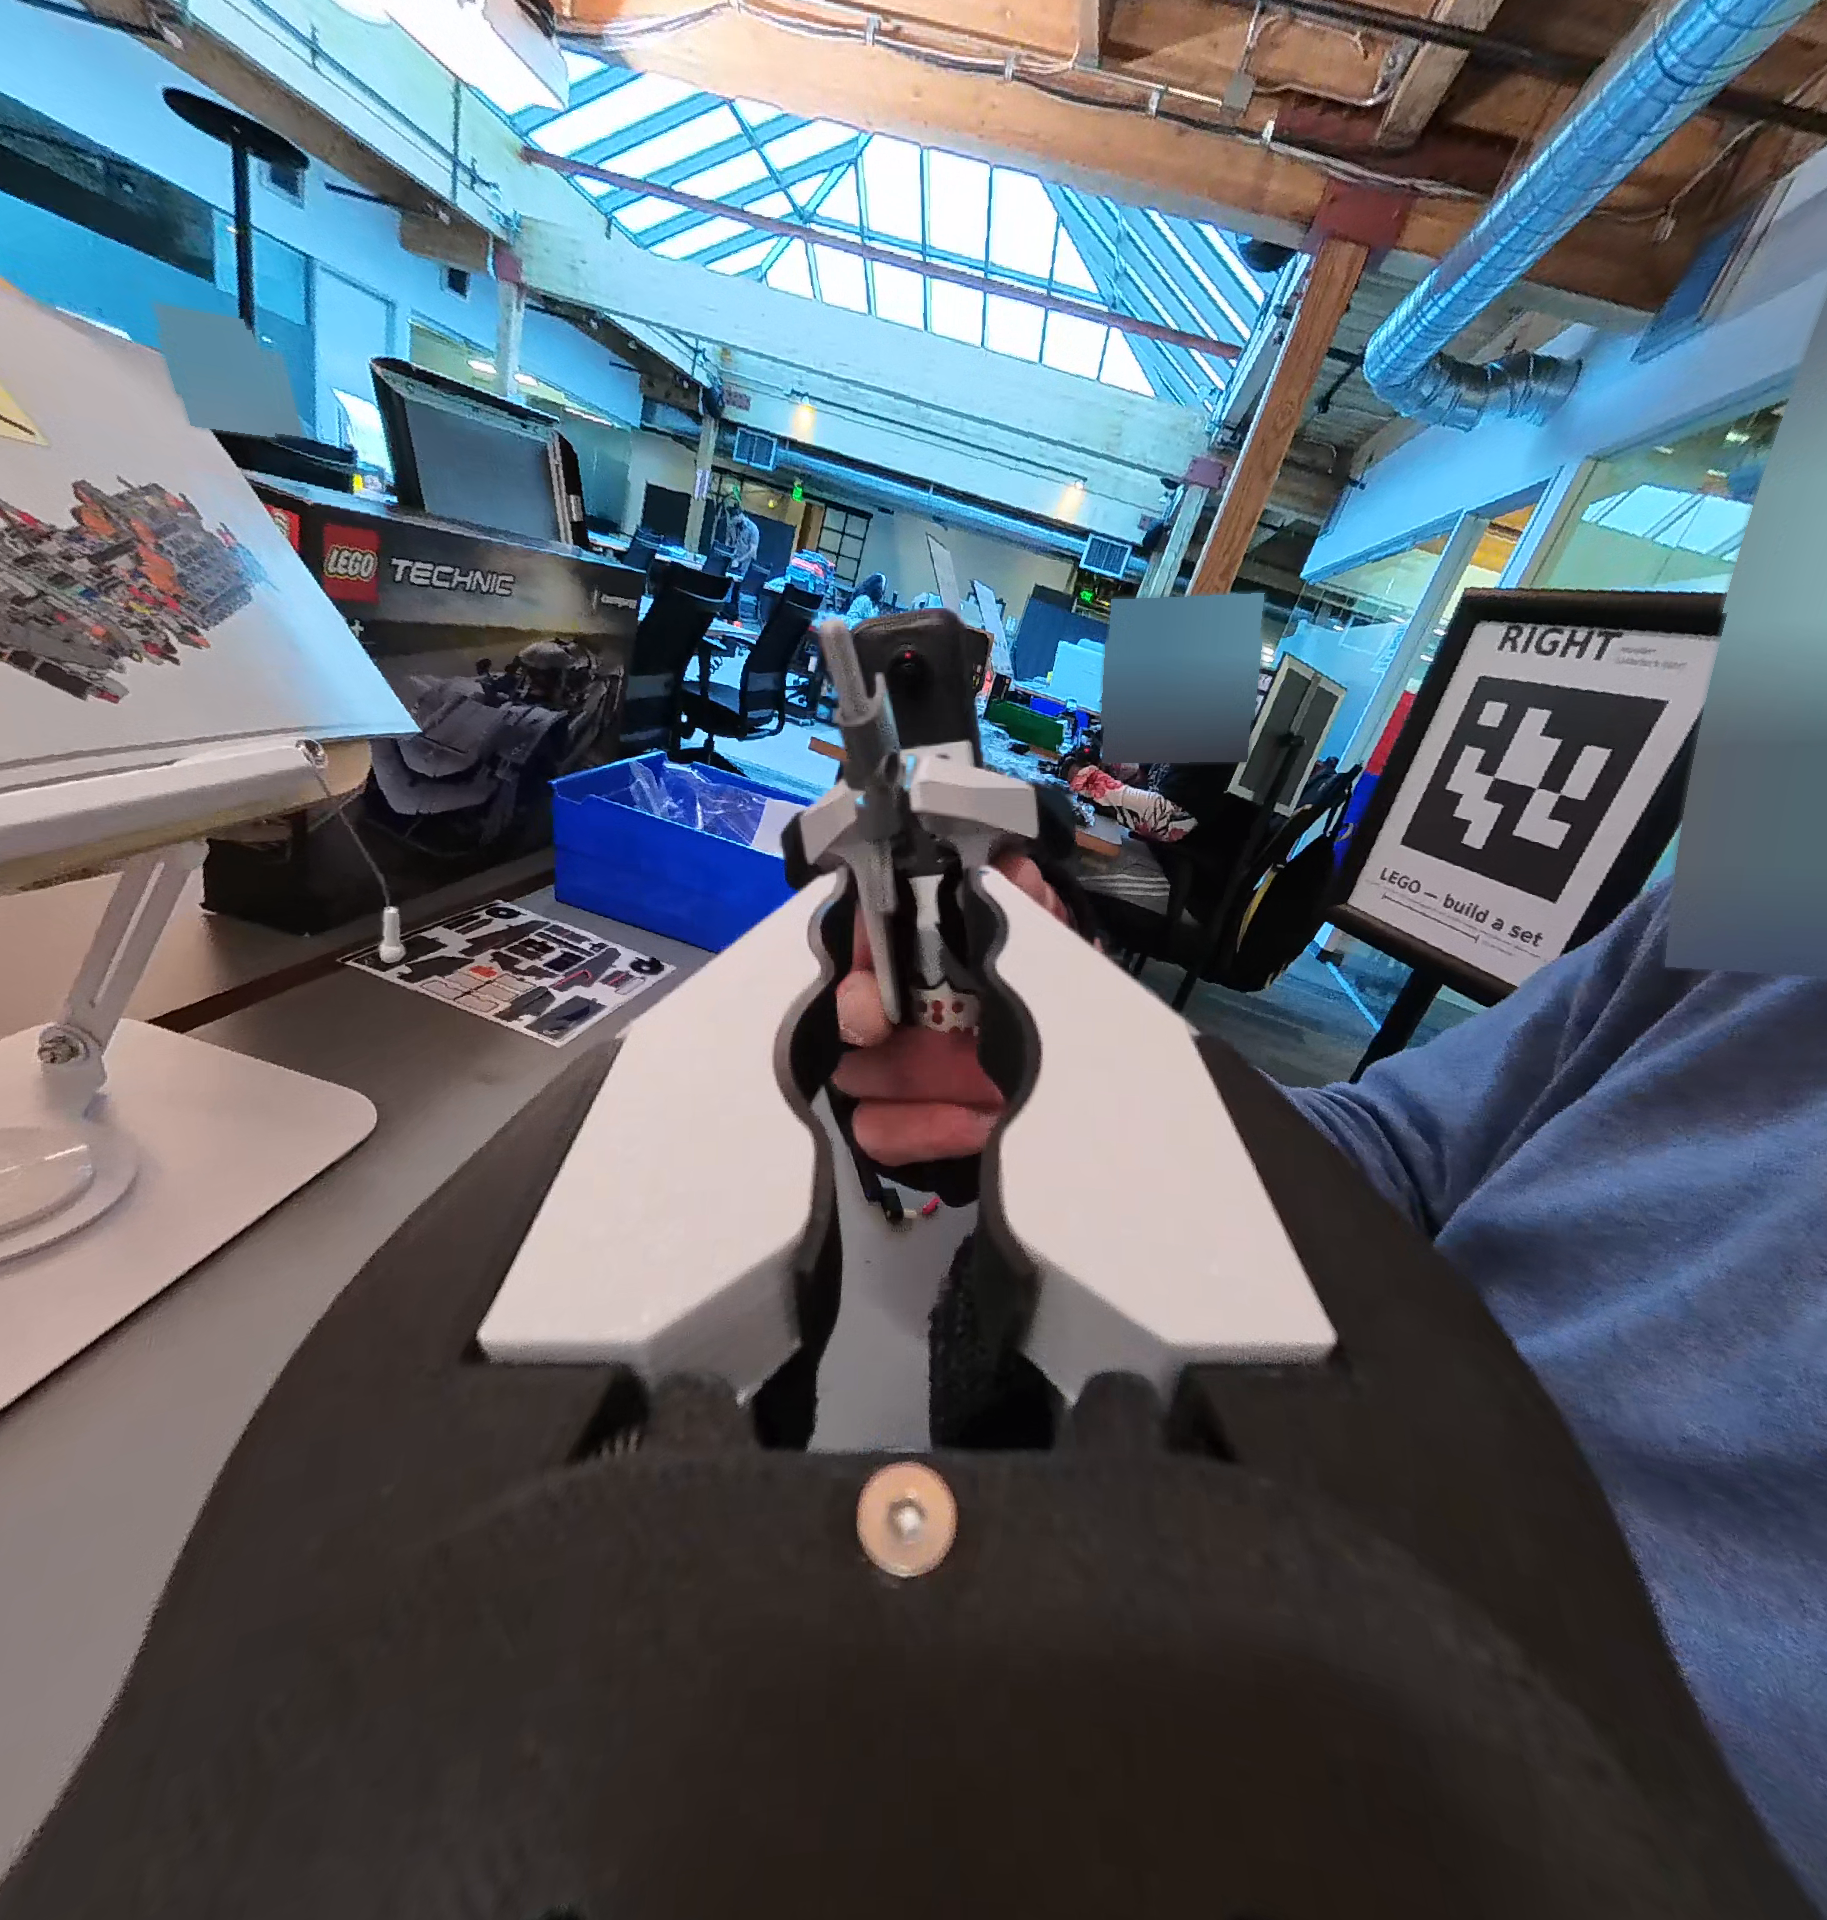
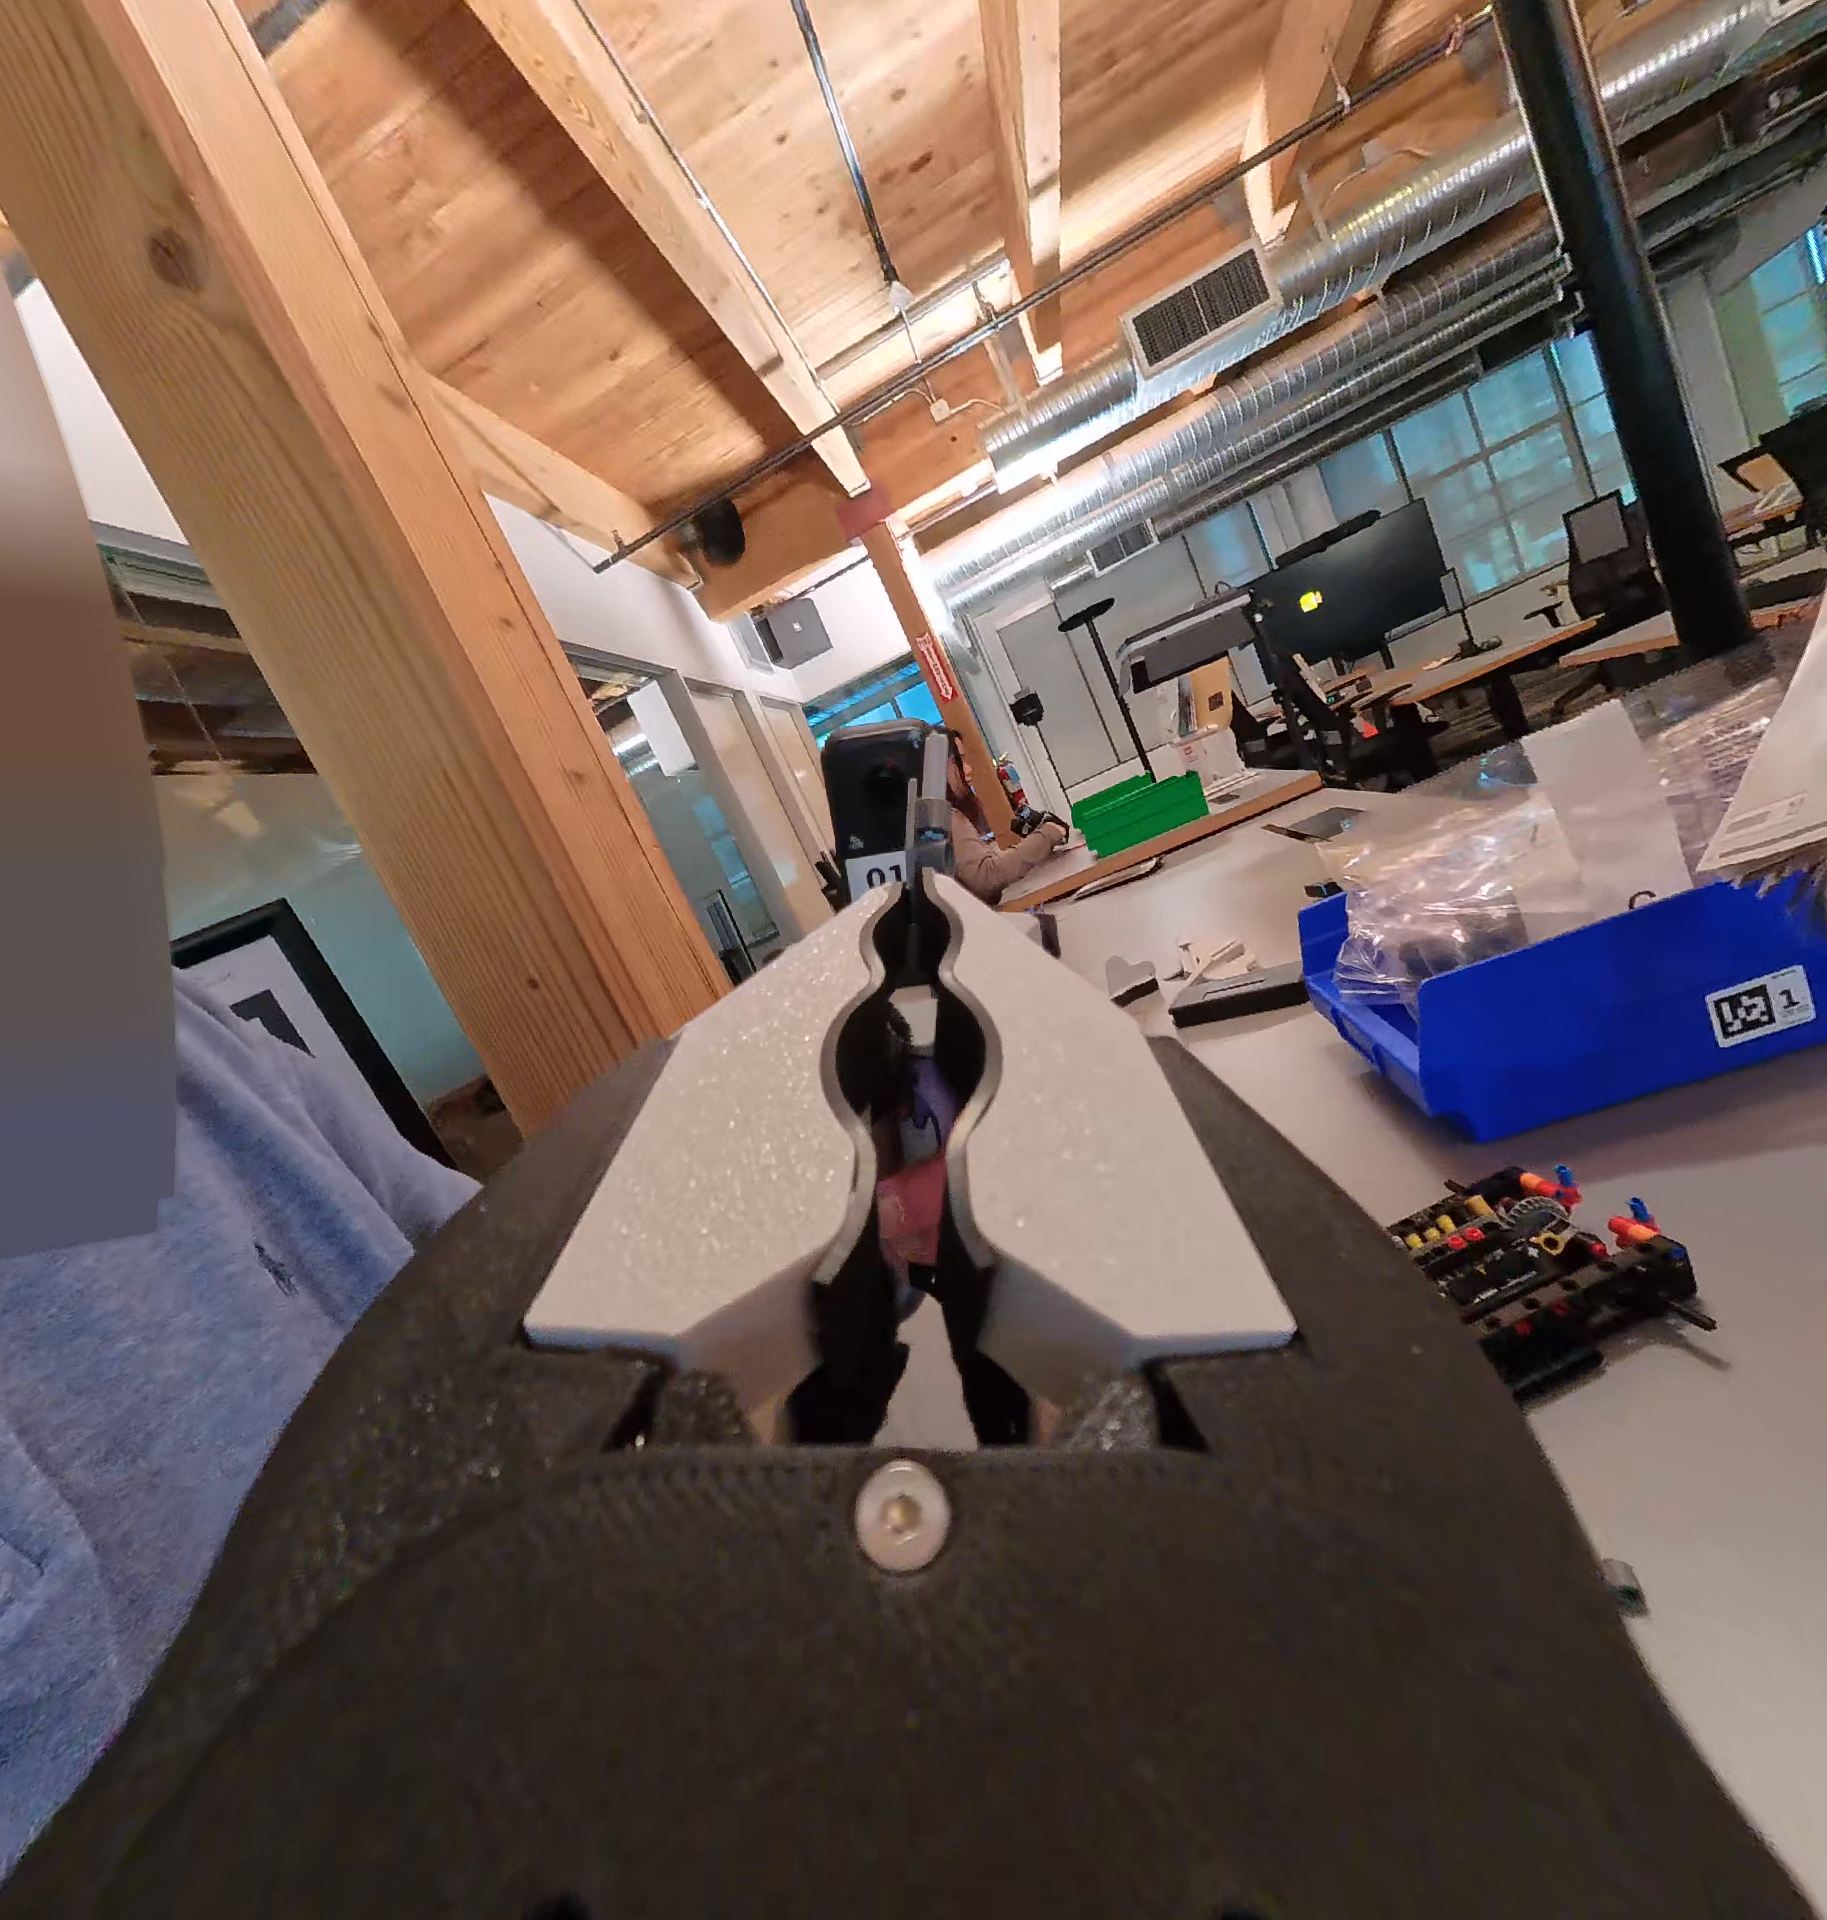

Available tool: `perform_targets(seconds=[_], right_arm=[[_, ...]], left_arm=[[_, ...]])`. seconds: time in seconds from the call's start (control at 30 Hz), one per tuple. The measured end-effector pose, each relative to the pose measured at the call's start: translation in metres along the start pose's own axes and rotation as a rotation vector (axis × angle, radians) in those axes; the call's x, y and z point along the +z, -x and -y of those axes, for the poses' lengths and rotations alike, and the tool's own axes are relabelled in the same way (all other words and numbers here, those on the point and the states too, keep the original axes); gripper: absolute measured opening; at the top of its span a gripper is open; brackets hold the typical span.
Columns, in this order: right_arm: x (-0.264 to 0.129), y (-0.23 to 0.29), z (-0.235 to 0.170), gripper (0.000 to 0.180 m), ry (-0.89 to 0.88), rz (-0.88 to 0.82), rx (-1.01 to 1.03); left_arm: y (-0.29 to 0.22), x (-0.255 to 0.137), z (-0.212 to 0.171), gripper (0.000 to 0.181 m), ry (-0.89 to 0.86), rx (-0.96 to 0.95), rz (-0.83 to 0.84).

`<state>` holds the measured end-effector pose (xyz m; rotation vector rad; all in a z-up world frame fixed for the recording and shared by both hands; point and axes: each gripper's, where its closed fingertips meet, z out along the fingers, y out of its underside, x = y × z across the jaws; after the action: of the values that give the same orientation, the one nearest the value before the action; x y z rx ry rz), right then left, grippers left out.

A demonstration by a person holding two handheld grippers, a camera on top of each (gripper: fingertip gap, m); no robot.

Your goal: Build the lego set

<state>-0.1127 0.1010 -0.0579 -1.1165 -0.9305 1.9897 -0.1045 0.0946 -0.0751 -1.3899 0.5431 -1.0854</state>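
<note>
- Grey Lego part (image 2: 928, 805), long and thin, stands upright in the air above the table, pinched at its lower end by the right gripper (image 2: 917, 896), whose white fingers are pressed together on it.
- Left gripper (image 1: 909, 883) faces the right one head-on. Its white fingers sit a little apart, with the bottom of the grey part hanging in the gap. I cannot tell whether they touch it.
- A hand (image 1: 919, 1091) shows through that gap, wrapped around the right gripper's handle.
- Half-built black Lego model (image 2: 1543, 1268), dotted with red, yellow and blue pins, lies flat on the grey table (image 2: 1719, 1455) near its front edge, to the right of the right gripper.
- Blue bin (image 2: 1574, 1039) sits farther back on the table, behind the model. Clear plastic bags (image 2: 1460, 894) are piled in it.
- An open instruction booklet (image 1: 109, 582) leans on a white stand (image 1: 140, 1091) toward the table's left edge.
- A sticker sheet (image 1: 514, 966) lies flat between the stand and the blue bin.
- A dark Lego box (image 1: 473, 613) stands along the far edge, behind the sheet.
- A framed sign (image 1: 1532, 790) with a black-and-white square marker stands off the table to the right.
- A blue sleeve (image 1: 1615, 1247) fills the right side of the left wrist view.
</note>
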Motion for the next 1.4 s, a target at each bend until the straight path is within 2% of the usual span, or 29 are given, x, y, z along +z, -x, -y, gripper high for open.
perform_targets(seconds=[0.13, 0.33, 0.53, 0.7, 0.9, 1.07, 1.17, 1.37, 1.4], right_arm=[[-0.002, 0.002, -0.005, 0.0, 0.107, -0.016, -0.049], [-0.011, 0.002, -0.02, 0.0, 0.41, -0.014, -0.082], [-0.019, -0.002, -0.022, 0.0, 0.577, 0.027, -0.033], [-0.024, -0.007, -0.033, 0.0, 0.705, 0.034, 0.023], [-0.027, -0.008, -0.046, 0.0, 0.806, 0.029, 0.062], [-0.028, -0.007, -0.048, 0.0, 0.804, 0.06, 0.112], [-0.028, -0.008, -0.051, 0.0, 0.815, 0.056, 0.121], [-0.022, -0.013, -0.045, 0.0, 0.764, 0.023, 0.088], [-0.019, -0.017, -0.041, 0.012, 0.742, -0.006, 0.056]], left_arm=[[0.006, -0.008, 0.006, 0.019, -0.005, 0.037, 0.046], [0.007, -0.02, 0.012, 0.024, 0.08, 0.204, 0.148], [0.016, -0.034, 0.01, 0.031, 0.284, 0.697, 0.411], [0.011, -0.028, -0.003, 0.03, 0.509, 1.037, 0.461], [0.014, -0.021, -0.022, 0.018, 0.702, 1.267, 0.445], [0.021, -0.019, -0.034, 0.01, 0.804, 1.36, 0.449], [0.022, -0.018, -0.037, 0.004, 0.805, 1.381, 0.457], [0.027, -0.022, -0.039, 0.001, 0.814, 1.311, 0.504], [0.028, -0.022, -0.037, 0.001, 0.798, 1.269, 0.519]])
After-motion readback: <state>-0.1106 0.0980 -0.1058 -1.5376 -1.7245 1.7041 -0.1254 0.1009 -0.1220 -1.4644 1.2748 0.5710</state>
